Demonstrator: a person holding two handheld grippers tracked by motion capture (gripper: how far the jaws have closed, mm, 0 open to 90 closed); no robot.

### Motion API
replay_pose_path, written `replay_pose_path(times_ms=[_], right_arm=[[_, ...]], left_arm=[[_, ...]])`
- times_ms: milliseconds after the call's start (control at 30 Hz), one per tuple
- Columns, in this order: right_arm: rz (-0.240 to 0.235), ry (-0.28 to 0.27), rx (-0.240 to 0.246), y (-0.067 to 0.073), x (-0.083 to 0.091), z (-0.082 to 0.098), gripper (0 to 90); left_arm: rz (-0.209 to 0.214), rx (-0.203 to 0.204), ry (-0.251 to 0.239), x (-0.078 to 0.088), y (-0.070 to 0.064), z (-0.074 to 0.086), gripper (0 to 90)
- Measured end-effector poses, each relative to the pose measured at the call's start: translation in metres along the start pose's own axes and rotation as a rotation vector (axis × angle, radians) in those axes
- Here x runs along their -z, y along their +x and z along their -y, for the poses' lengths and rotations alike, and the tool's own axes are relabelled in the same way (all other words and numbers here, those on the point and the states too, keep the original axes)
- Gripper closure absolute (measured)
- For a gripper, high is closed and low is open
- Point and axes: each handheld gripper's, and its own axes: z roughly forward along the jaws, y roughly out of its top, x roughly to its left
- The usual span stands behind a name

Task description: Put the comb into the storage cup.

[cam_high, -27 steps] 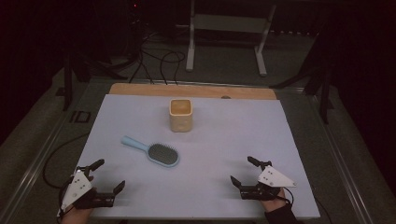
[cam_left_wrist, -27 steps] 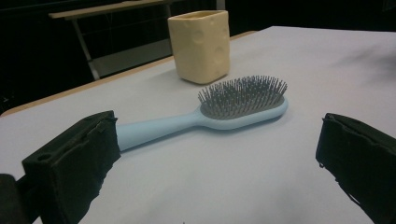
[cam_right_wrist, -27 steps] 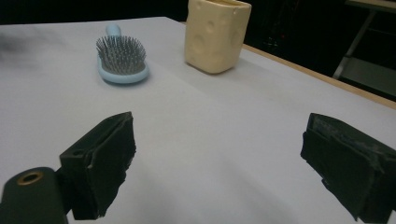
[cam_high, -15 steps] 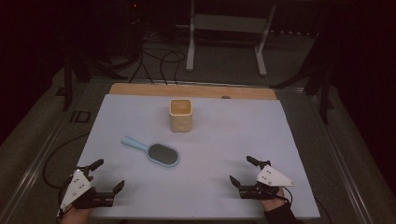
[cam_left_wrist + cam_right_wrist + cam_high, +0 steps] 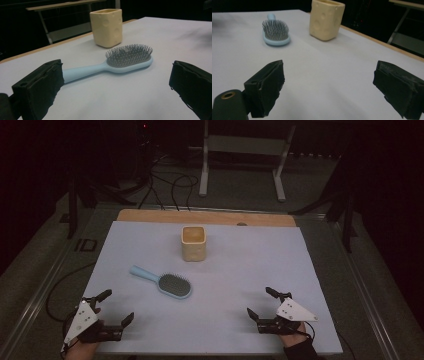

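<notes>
Two tongs, left tongs (image 5: 114, 307) and right tongs (image 5: 261, 302), gape empty at near corners; hairbrush (image 5: 162, 281) lies diagonally, handle toward far-left corner, bristles up.

Light-blue plastic hairbrush (image 5: 117, 63) lying between wide-apart black tongs (image 5: 115, 87).
Behind it stands a cream square cup (image 5: 106, 27) on the pale desk (image 5: 162, 32).

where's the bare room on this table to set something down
Widest bare patch: right of the cup and hairbrush, out to the table's right edge. A smaller one lies left of them. Near edge is taken by the left tongs and right tongs.
</notes>
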Motion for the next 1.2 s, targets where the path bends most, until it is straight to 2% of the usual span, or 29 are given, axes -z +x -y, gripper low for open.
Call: replay_pose_path(times_ms=[200, 367, 500, 633, 700, 767, 900, 967, 1000, 1067, 1200], right_arm=[[0.007, -0.002, 0.009, 0.002, 0.001, -0.001, 9.5], [0.012, -0.007, 0.007, 0.002, 0.002, -0.001, 9.5], [0.006, -0.005, 0.006, 0.002, 0.001, -0.001, 9.5], [-0.001, -0.008, 0.011, 0.004, 0.001, -0.001, 9.5], [0.001, -0.01, 0.006, 0.003, 0.0, -0.002, 9.5], [0.002, -0.013, 0.01, 0.004, 0.001, -0.002, 9.5], [-0.002, -0.019, 0.008, 0.004, 0.001, -0.002, 9.5], [0.0, -0.018, 0.009, 0.004, 0.001, -0.002, 9.5], [-0.001, -0.02, 0.008, 0.003, 0.001, -0.002, 9.5], [-0.003, -0.022, 0.003, 0.003, 0.001, -0.002, 9.5], [-0.002, -0.027, 0.0, 0.003, 0.002, -0.002, 9.5]], left_arm=[[0.014, -0.022, 0.021, -0.001, -0.003, -0.009, 0.0], [0.033, -0.004, 0.006, -0.002, -0.002, -0.013, 0.0], [0.027, -0.009, 0.004, 0.0, 0.001, -0.018, 0.0], [0.025, -0.029, -0.006, 0.003, 0.006, -0.031, 0.0], [0.031, -0.026, 0.0, 0.003, 0.008, -0.039, 0.0], [0.057, -0.022, 0.024, 0.003, 0.009, -0.052, 0.0], [0.081, -0.006, 0.045, 0.001, 0.012, -0.063, 0.0], [0.078, -0.001, 0.057, 0.0, 0.014, -0.069, 0.0], [0.074, -0.004, 0.057, -0.001, 0.015, -0.071, 0.0], [0.096, 0.005, 0.041, -0.001, 0.018, -0.073, 0.0], [0.085, 0.003, 0.041, -0.008, 0.025, -0.08, 0.0]])
